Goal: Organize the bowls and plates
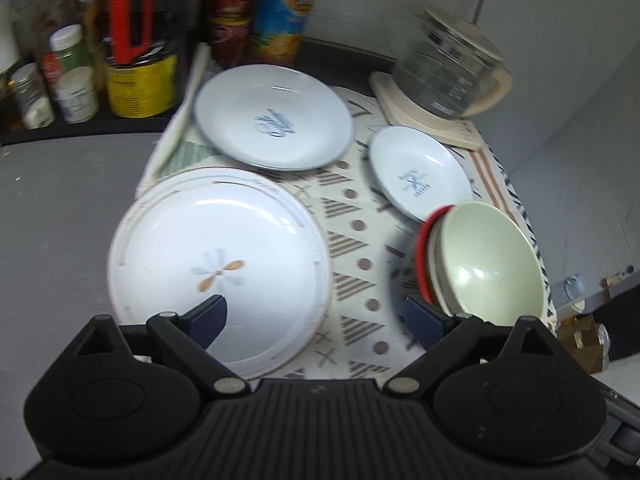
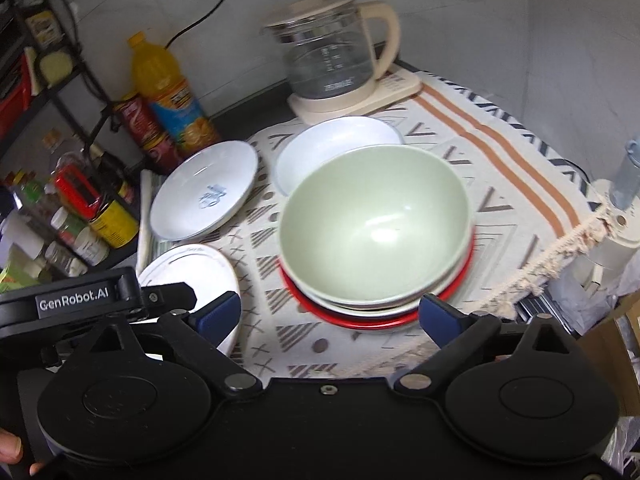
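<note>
A large white plate with a flower mark (image 1: 216,256) lies near left on the patterned cloth (image 1: 356,248). A white plate with a blue logo (image 1: 276,116) lies behind it, and a smaller one (image 1: 416,172) to the right. A green bowl (image 2: 372,216) sits stacked in other bowls on a red plate (image 2: 360,322); the stack shows in the left wrist view (image 1: 488,264). My left gripper (image 1: 316,318) is open above the cloth, empty. My right gripper (image 2: 330,314) is open just in front of the bowl stack, empty.
A glass kettle (image 2: 332,52) on its cream base stands at the back of the cloth. Bottles and jars, among them an orange juice bottle (image 2: 168,88), crowd the back left. The cloth's fringed edge (image 2: 560,252) hangs at the right, with clutter beyond it.
</note>
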Available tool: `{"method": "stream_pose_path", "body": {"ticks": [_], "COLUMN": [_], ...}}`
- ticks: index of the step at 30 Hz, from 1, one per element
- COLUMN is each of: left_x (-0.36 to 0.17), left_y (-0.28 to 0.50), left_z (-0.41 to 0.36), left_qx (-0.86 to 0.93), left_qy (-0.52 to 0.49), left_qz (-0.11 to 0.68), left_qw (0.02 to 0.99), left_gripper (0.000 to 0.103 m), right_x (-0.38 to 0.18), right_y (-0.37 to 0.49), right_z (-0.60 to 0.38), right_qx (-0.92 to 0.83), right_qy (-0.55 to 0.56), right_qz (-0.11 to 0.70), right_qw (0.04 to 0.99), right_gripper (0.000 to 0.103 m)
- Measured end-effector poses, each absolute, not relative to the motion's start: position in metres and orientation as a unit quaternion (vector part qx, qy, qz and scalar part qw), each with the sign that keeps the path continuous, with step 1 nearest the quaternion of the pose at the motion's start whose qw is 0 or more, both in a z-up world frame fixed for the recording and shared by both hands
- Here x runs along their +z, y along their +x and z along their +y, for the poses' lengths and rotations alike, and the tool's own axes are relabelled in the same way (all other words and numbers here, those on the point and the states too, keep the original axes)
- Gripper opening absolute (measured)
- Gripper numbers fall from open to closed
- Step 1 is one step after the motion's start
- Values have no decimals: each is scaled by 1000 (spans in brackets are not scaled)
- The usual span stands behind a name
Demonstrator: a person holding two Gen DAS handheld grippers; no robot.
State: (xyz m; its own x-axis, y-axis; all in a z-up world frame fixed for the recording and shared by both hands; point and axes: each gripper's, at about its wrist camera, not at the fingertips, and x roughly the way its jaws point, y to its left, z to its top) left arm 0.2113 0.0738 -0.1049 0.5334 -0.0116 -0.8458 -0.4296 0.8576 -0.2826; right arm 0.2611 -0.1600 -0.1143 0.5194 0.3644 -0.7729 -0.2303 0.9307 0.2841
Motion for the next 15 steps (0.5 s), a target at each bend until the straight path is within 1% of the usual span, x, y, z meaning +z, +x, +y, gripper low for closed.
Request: {"method": "stream_pose_path", "body": {"ticks": [4,8,15], "left_x": [-107,-109,-109], "left_y": [197,183,157], "left_z": [93,109,133], "left_qx": [145,169,193], "left_qy": [-251,-257,-280], "left_qz": [461,458,445], "left_qw": [839,834,828], "left_gripper": [94,94,94], "right_x": [-114,-114,-117], "right_y": [262,261,254], "right_z": [-144,-125,-94], "right_qx": [194,219,259], "right_qy": [68,54,36], "right_qz": [462,462,469], "right_qw": [863,858,844], "right_gripper": [99,102,103]}}
